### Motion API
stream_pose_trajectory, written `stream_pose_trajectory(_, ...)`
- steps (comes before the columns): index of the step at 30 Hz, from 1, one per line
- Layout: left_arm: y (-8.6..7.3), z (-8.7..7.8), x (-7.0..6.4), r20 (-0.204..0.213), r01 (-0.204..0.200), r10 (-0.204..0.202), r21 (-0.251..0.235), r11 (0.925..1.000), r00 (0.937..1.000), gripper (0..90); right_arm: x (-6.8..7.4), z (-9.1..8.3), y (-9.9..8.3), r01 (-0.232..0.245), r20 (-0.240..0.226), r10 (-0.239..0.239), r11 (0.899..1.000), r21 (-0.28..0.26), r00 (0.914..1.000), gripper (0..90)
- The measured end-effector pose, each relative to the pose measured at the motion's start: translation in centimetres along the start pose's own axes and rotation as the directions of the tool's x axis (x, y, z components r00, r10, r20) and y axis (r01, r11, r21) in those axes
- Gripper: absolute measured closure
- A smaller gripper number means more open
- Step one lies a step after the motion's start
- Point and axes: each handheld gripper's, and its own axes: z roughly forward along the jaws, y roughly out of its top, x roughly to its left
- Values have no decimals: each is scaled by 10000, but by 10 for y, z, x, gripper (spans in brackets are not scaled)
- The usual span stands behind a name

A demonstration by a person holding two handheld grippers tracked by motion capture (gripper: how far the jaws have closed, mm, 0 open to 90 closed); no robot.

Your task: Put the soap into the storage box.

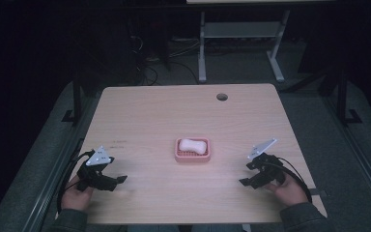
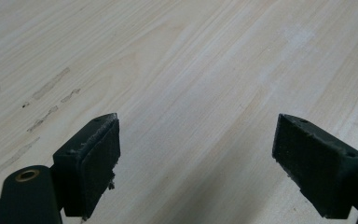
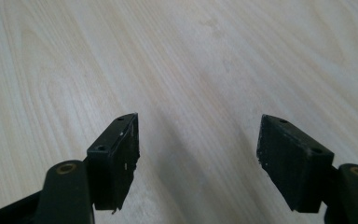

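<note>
Soap [image 1: 193,145] is lying in the pink dish [image 1: 192,157] mid-counter [image 1: 174,111], untouched. Left gripper [image 1: 121,179] and right gripper [image 1: 244,182] are hovering well apart from it, jaws spread wide, holding nothing. Reaching and grasping are looking yet to begin.

The surface [image 1: 164,116] is pale wood with a long, streaky grain, and a small dark round hole [image 1: 221,96] marks it on its far part. Between the two tools sits a pink soap dish [image 1: 192,157] with a ribbed floor, and on it a white bar of soap [image 1: 193,145]. The left tool [image 1: 121,179] is black with a light grey three-cornered plate on top; the right tool [image 1: 244,182] is coloured the same. Both show matte black pads [image 2: 100,158] with rough, scuffed faces. Ahead of the left tool, faint greyish smudges [image 2: 46,100] streak the pale wood.
</note>
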Motion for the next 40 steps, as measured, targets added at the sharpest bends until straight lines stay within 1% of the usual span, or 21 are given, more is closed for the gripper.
stream_pose_trajectory(5,0,1,0,5,-79,79,53,10000,10000,149,2,-3,-12,-106,58,107,9998,-170,9999,293)
stream_pose_trajectory(6,0,1,0,5,-79,79,53,10000,10000,149,2,-3,-12,-106,58,107,9998,-170,9999,293)
stream_pose_trajectory(7,0,1,0,8,-94,94,69,9999,10000,149,3,-4,-14,-205,24,205,9996,-190,9998,293)
stream_pose_trajectory(12,1,2,-1,15,-60,60,41,10000,10000,149,6,-5,-20,-248,38,249,9994,-257,9997,293)
stream_pose_trajectory(19,1,2,-1,15,-74,74,81,9999,10000,149,10,-2,-28,-290,45,291,9991,-303,9996,292)
stream_pose_trajectory(22,1,2,-1,23,-62,62,83,9999,10000,149,13,-3,-31,-415,69,418,9984,-377,9991,288)
stream_pose_trajectory(23,1,2,-1,24,-112,112,97,9999,9999,149,14,-4,-32,-400,78,403,9985,-377,9992,288)
stream_pose_trajectory(27,1,1,-2,2,-171,171,100,9998,9999,149,20,-12,-36,-312,290,332,9973,-670,9990,289)
stream_pose_trajectory(28,1,2,-1,4,-165,165,97,9998,9999,149,22,-14,-37,-356,355,383,9967,-735,9986,289)
stream_pose_trajectory(30,2,2,-1,3,-154,154,94,9998,9999,149,25,-18,-40,-302,531,347,9960,-839,9980,289)
stream_pose_trajectory(31,2,1,-1,3,-147,147,86,9999,9999,149,27,-21,-43,-319,711,387,9950,-943,9967,288)
stream_pose_trajectory(32,2,1,-2,17,-136,136,62,9999,9999,149,27,-21,-43,-319,711,387,9950,-943,9967,288)
stream_pose_trajectory(35,2,1,-2,-21,-243,243,65,9997,9997,149,30,-26,-46,-385,905,490,9928,-1136,9947,281)
stream_pose_trajectory(38,2,1,-2,-1,-241,241,102,9997,9997,149,32,-29,-50,-446,1043,580,9909,-1268,9928,255)
stream_pose_trajectory(40,2,1,-2,12,-201,201,76,9998,9998,149,33,-29,-55,-596,1110,752,9887,-1378,9910,237)
